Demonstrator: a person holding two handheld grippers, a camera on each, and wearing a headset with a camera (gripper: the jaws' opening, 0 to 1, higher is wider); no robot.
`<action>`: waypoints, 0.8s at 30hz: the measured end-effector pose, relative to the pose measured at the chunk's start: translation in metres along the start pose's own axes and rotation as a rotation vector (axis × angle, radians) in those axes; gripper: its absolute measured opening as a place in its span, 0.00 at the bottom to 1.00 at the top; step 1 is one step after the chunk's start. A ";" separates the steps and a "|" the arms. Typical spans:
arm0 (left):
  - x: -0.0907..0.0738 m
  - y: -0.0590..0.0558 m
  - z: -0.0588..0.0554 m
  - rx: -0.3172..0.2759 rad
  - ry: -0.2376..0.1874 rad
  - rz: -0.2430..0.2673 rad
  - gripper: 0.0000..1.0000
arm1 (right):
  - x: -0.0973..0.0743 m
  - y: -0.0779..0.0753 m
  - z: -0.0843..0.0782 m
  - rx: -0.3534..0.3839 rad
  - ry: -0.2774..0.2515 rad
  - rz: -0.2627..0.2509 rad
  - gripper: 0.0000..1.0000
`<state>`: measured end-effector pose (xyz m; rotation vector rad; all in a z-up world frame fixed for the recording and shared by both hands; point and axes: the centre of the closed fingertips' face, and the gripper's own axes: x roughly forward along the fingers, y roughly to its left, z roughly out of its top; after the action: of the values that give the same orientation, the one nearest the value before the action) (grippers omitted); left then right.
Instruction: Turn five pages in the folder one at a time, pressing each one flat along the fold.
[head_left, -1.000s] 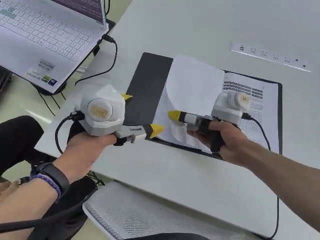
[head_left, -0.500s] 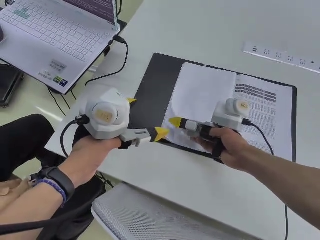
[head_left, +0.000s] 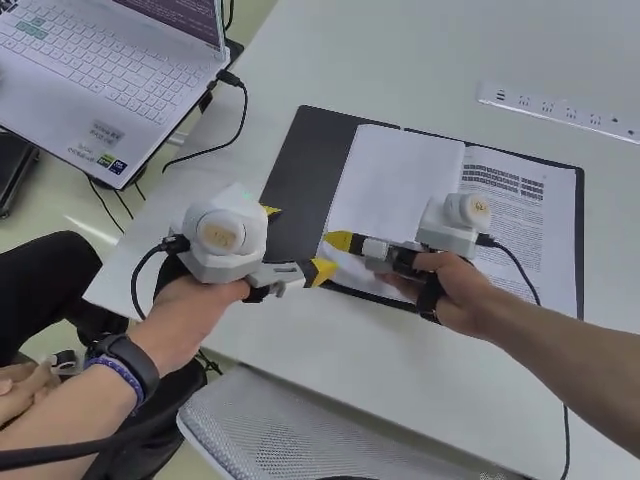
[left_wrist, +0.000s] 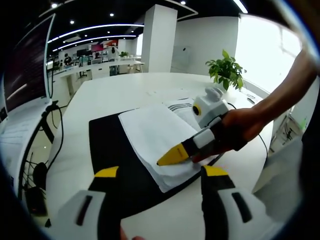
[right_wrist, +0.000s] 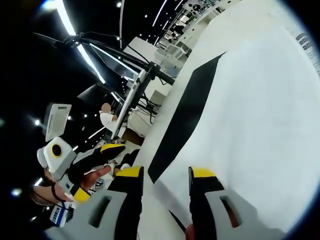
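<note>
Now two grippers meet over an open folder (head_left: 300, 170).
Left gripper (head_left: 295, 241) jaws spread wide; right gripper (head_left: 338, 240) jaws slightly apart at the page (head_left: 400, 180) corner.

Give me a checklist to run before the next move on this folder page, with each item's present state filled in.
1. Grip on the white page: not ok. The right claw is at the page's near corner, but its jaws stand apart.
2. Left claw free to press: ok. It is open, holds nothing and hovers by the near edge of the folder.
3. One page only: cannot tell. The corner's edge looks layered in the left gripper view.
4. Page pressed along the fold: not ok. Both claws are at the near edge, away from the fold.
5. Laptop cable clear of the folder: ok. It lies apart, to the left.
</note>
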<state>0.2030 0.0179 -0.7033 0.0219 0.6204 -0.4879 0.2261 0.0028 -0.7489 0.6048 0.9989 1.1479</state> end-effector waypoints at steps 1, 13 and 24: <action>0.001 0.000 0.000 0.002 0.001 0.001 0.61 | 0.000 0.000 0.000 -0.001 -0.001 0.001 0.36; 0.022 -0.002 0.009 0.034 0.003 -0.031 0.48 | -0.039 0.001 0.043 -0.070 -0.106 -0.023 0.32; 0.050 -0.011 0.005 0.061 0.026 -0.075 0.19 | -0.082 -0.022 0.063 -0.087 -0.177 -0.086 0.28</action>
<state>0.2357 -0.0140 -0.7260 0.0633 0.6335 -0.5796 0.2854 -0.0758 -0.7116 0.5781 0.8120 1.0372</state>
